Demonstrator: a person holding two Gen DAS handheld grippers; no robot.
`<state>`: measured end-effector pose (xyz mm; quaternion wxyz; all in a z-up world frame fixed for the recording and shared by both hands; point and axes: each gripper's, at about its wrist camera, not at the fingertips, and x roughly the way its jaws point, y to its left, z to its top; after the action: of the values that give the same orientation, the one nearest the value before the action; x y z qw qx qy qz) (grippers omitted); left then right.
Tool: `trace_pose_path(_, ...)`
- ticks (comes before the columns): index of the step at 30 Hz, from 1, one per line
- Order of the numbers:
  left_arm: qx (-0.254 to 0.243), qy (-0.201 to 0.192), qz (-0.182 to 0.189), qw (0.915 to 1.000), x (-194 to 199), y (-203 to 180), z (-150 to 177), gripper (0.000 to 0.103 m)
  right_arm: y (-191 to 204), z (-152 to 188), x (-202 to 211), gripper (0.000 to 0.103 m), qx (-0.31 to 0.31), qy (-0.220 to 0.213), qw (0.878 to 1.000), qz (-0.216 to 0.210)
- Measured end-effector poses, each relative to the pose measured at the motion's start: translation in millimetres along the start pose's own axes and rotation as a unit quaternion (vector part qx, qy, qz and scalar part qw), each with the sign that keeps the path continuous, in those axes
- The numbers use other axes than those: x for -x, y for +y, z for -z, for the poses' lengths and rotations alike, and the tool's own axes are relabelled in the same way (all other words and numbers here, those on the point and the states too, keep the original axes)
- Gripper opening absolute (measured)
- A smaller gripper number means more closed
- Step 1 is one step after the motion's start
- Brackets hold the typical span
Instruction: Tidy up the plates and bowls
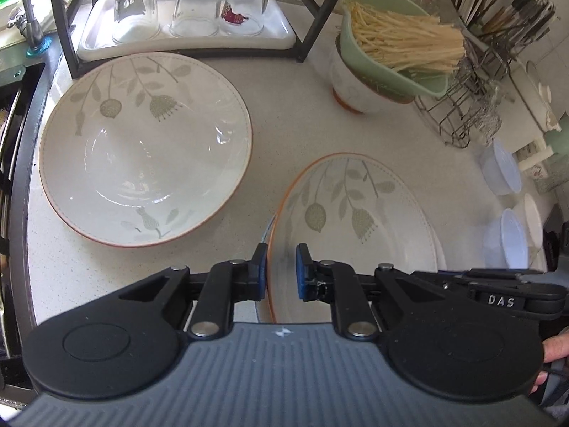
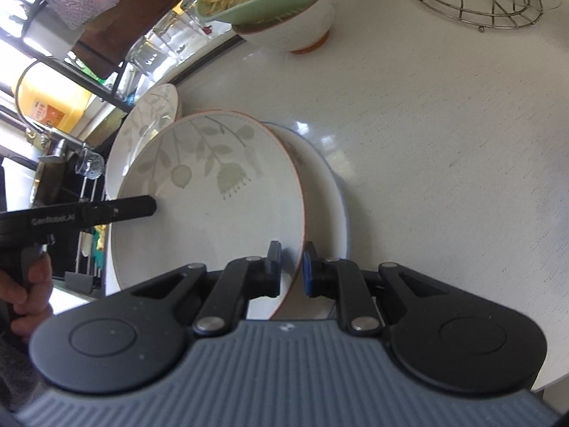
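Evidently both grippers, left gripper [image 1: 281,270] and right gripper [image 2: 291,270], pinch opposite rims of the leaf-patterned white ceramic bowl [image 1: 355,220], tilted above a plate near the counter's front edge; glazed, heavy, fragile, so grip rims firmly.

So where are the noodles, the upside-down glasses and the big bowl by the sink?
noodles [image 1: 405,44], left wrist view, middle of the pale bundle
glasses [image 1: 193,3], left wrist view, middle glass's side
big bowl [image 1: 142,153], left wrist view, inside bottom
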<state>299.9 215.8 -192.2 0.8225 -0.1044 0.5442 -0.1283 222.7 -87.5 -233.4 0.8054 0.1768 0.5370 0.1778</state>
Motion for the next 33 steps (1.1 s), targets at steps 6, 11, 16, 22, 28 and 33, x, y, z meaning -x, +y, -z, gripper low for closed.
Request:
trace_pose_path(6,0.020,-0.003,-0.040,0.9990,-2,-10,-5,0.017,-1,-2,1,0.016,0.011,0.002,1.000,-0.002)
trace_pose_path(11,0.033,0.006,-0.066,0.9972,-4,-16,-10,0.022,0,-2,5,0.015,0.024,-0.008,1.000,0.011)
trace_pose_path(16,0.026,0.002,-0.070,0.9972,0,-21,-13,0.024,3,-2,6,0.015,0.046,-0.015,0.999,0.019)
trace_pose_path(22,0.022,-0.017,-0.061,0.9977,11,-33,-14,0.024,3,-6,16,0.015,0.039,-0.041,0.998,0.030)
trace_pose_path(28,0.026,-0.051,-0.058,0.9967,32,-48,-16,0.024,7,-12,39,0.015,0.043,-0.090,0.995,0.031)
trace_pose_path(33,0.030,-0.078,-0.049,0.9953,53,-59,-22,0.024,11,-20,62,0.015,0.056,-0.131,0.989,0.038)
